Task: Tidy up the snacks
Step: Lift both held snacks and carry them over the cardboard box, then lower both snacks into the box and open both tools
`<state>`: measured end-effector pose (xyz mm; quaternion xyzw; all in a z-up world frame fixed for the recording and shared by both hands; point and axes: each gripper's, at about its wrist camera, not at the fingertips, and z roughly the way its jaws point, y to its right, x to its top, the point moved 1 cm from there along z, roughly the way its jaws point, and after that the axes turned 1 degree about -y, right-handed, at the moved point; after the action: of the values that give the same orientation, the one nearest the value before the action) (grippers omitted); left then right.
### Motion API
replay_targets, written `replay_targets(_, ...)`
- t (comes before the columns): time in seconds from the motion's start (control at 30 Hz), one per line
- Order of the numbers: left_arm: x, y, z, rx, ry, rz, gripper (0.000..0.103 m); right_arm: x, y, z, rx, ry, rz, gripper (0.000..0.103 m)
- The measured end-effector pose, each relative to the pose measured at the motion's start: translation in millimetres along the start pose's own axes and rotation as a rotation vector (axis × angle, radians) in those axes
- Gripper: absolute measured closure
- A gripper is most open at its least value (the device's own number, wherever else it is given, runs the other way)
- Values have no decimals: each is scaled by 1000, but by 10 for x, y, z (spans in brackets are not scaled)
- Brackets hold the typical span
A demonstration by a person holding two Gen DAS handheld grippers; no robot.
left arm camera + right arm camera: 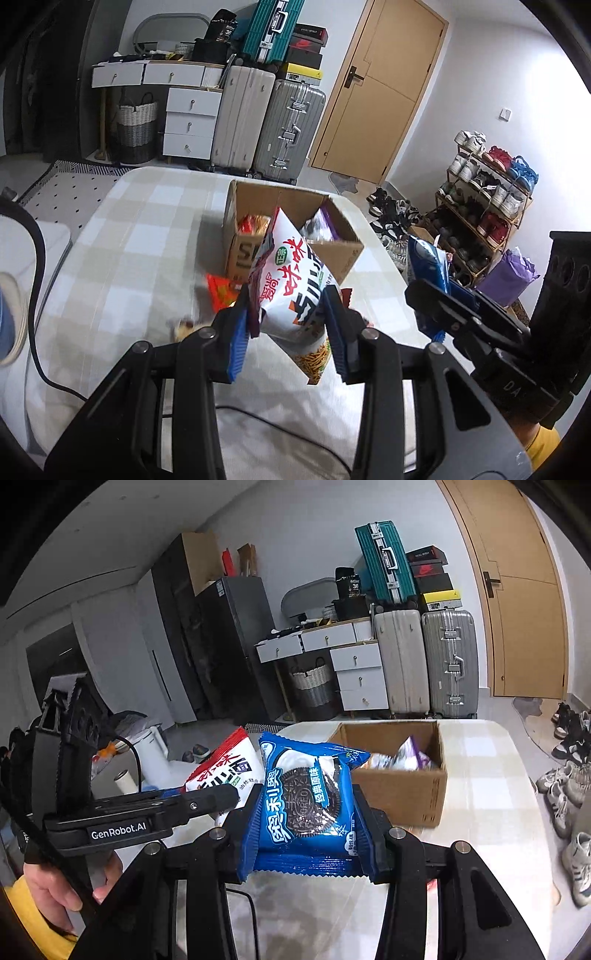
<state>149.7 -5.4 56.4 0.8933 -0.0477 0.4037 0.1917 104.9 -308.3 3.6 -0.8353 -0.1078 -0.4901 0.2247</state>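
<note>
Left gripper (288,325) clamps white noodle-snack bag (291,291), aloft before cardboard box (343,254). Right gripper (308,834) pinches blue Oreo packet (308,801) near box. Both likely light, crinkly, slippery; contents fragile; grip sealed edges.

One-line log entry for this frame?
left tongs: shut on noodle snack bag | right tongs: shut on cookie pack | cardboard box: open, holds snacks | both packs outside box

We see our right claw (308,834) clamped on a blue Oreo packet (308,797) above the checked table (491,794) — the left claw (221,795) grips a white noodle bag (225,764) alongside, near the open cardboard box (399,794).
</note>
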Motion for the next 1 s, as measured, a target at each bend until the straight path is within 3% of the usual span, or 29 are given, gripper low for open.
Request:
replay_targets(0.37, 855, 38, 762, 26, -26, 30, 69, 472, 503, 563, -32, -24, 35, 59)
replay_targets(0.6, 1439, -68, 1538, 66, -63, 38, 69, 712, 827, 1129, -56, -72, 35, 59)
replay_targets(0.87, 1777, -223, 2582, 106, -129, 51, 69, 835, 1083, 1864, -95, -164, 18, 59)
replay_targets(1.0, 1776, -286, 2979, 90, -173, 28, 69, 811, 1184, 2156, -136, -214, -10, 59)
